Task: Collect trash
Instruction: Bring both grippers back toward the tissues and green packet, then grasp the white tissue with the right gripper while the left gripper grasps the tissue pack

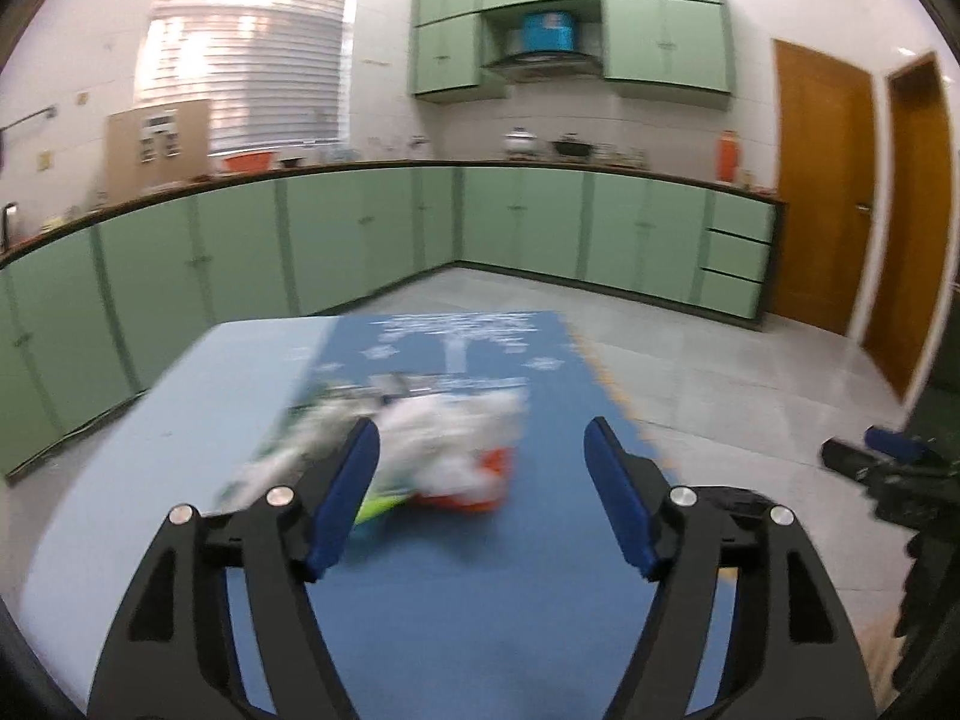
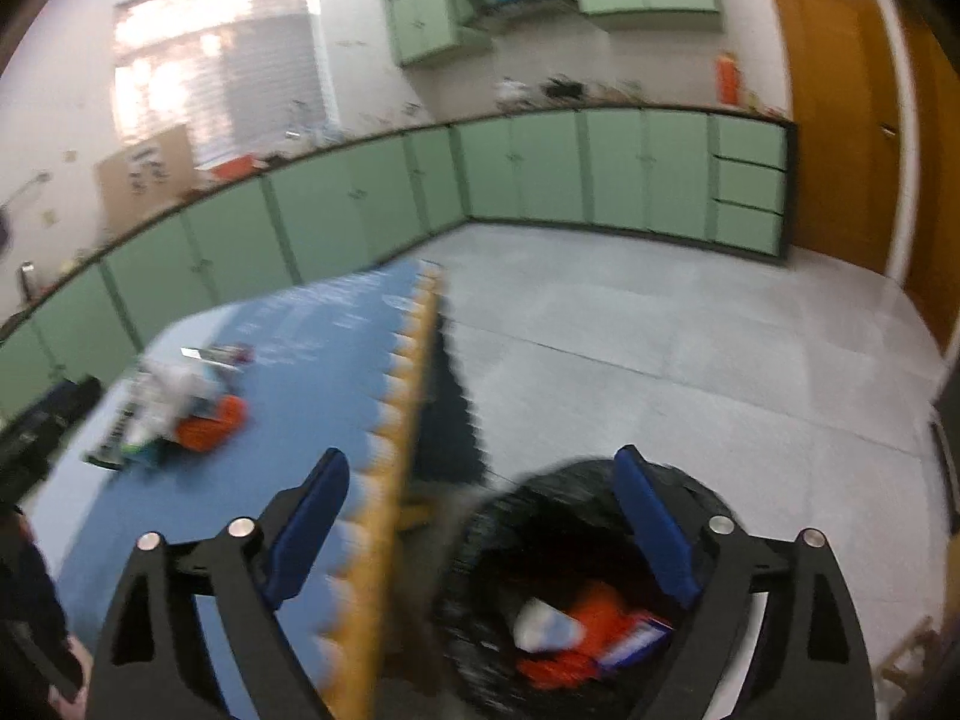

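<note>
A blurred pile of trash (image 1: 432, 444), white wrappers with an orange and a green piece, lies on the blue table (image 1: 480, 600). My left gripper (image 1: 483, 447) is open just in front of the pile, its left finger beside it. In the right wrist view the same pile (image 2: 180, 414) lies far left on the table (image 2: 252, 480). My right gripper (image 2: 483, 474) is open and empty above the black-lined trash bin (image 2: 498, 516) beside the table's edge. The bin holds orange, white and blue trash (image 2: 576, 630).
Green kitchen cabinets (image 1: 360, 240) run along the far walls with a cluttered counter. Wooden doors (image 1: 822, 192) stand at right. The grey floor (image 2: 660, 360) lies beyond the table. The right gripper shows at the right edge (image 1: 894, 456).
</note>
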